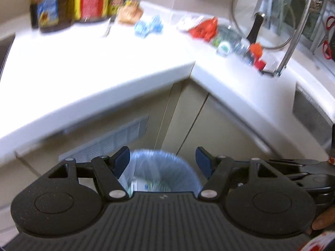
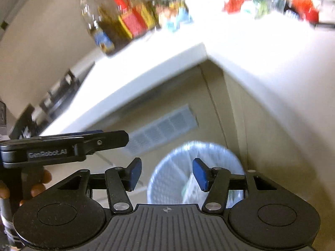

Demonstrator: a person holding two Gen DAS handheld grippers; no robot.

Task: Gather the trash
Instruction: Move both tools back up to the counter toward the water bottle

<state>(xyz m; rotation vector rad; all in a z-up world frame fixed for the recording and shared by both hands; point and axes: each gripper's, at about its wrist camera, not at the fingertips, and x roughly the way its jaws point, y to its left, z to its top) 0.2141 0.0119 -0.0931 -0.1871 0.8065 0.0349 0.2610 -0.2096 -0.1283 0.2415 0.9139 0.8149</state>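
A pale blue mesh trash bin (image 1: 165,171) stands on the floor in the corner under the white counter, with white packaging inside; it also shows in the right wrist view (image 2: 173,177). My left gripper (image 1: 162,163) is open and empty above the bin. My right gripper (image 2: 165,173) is open and empty, also over the bin. The left gripper appears side-on in the right wrist view (image 2: 113,139). On the counter lie a blue wrapper (image 1: 148,26), a red wrapper (image 1: 204,29), a tan wrapper (image 1: 129,13) and a green-and-clear crumpled bottle (image 1: 228,41). Both views are blurred.
An L-shaped white counter (image 1: 104,67) carries oil bottles (image 1: 51,6) and a red-yellow box (image 1: 92,3) at the back left. A glass pot lid (image 1: 263,14) and a metal rack (image 1: 293,41) stand on the right. Cabinet doors (image 1: 188,115) and a vent grille (image 1: 113,140) sit below.
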